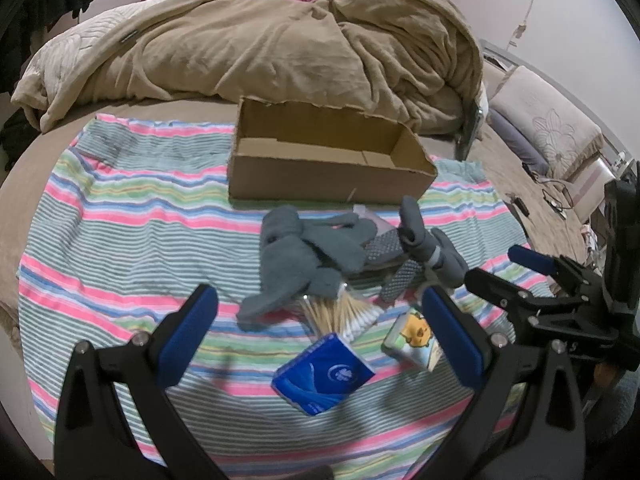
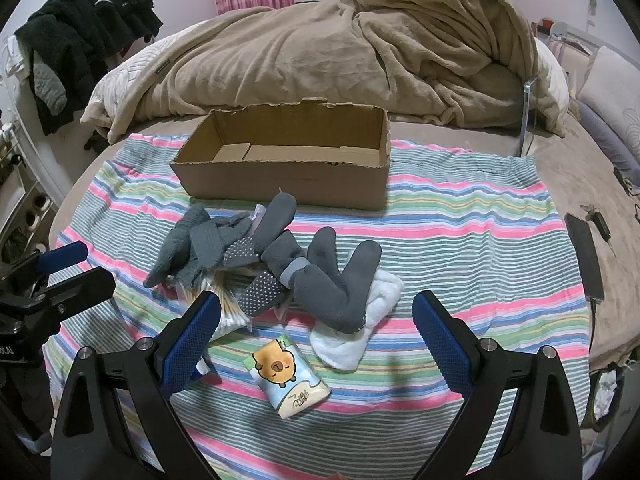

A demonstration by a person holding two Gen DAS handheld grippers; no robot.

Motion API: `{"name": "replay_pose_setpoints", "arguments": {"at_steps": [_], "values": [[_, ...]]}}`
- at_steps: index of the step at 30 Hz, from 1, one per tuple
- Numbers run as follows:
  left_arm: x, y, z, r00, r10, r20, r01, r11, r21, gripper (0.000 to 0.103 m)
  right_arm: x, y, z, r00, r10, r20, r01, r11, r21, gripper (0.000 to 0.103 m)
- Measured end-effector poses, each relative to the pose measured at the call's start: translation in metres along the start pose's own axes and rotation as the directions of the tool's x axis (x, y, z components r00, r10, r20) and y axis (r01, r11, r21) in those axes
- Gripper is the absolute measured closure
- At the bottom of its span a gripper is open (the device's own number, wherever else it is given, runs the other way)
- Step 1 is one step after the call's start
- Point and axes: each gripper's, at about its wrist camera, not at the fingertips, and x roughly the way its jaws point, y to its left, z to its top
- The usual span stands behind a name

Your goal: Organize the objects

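An open cardboard box (image 1: pixel 328 160) (image 2: pixel 288 160) with nothing inside stands on the striped cloth (image 1: pixel 132 216) (image 2: pixel 460 216). In front of it lies a heap of grey socks (image 1: pixel 304 256) (image 2: pixel 280 264), a bag of cotton swabs (image 1: pixel 340 314) (image 2: pixel 230 312), and a white cloth (image 2: pixel 360 320). A blue tissue pack (image 1: pixel 324 374) lies between my left gripper's (image 1: pixel 316 336) open fingers. A cartoon tissue pack (image 2: pixel 290 376) (image 1: pixel 414 340) lies between my right gripper's (image 2: pixel 316 336) open fingers. Both grippers hover empty above the cloth.
A rumpled tan blanket (image 1: pixel 260 40) (image 2: pixel 360 48) is piled behind the box. A phone (image 2: pixel 586 252) and cables (image 1: pixel 556 196) lie on the bed at the right. Dark clothes (image 2: pixel 80 36) hang at the left. The right gripper (image 1: pixel 520 276) shows in the left view.
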Motion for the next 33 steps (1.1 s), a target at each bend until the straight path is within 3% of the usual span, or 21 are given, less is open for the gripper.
{"name": "replay_pose_setpoints", "arguments": {"at_steps": [19,33], "values": [[0.003,-0.001,0.002,1.000,-0.008,-0.004,0.008,1.000,-0.002,0.001,0.005,-0.003,0.002,1.000,0.001,-0.011,-0.001,1.000,0.008,0.005],[0.035,0.007,0.007,0.999,-0.008,-0.040,0.008,1.000,-0.010,0.001,0.030,-0.011,0.006,0.999,-0.003,-0.051,0.004,1.000,0.020,0.005]]}}
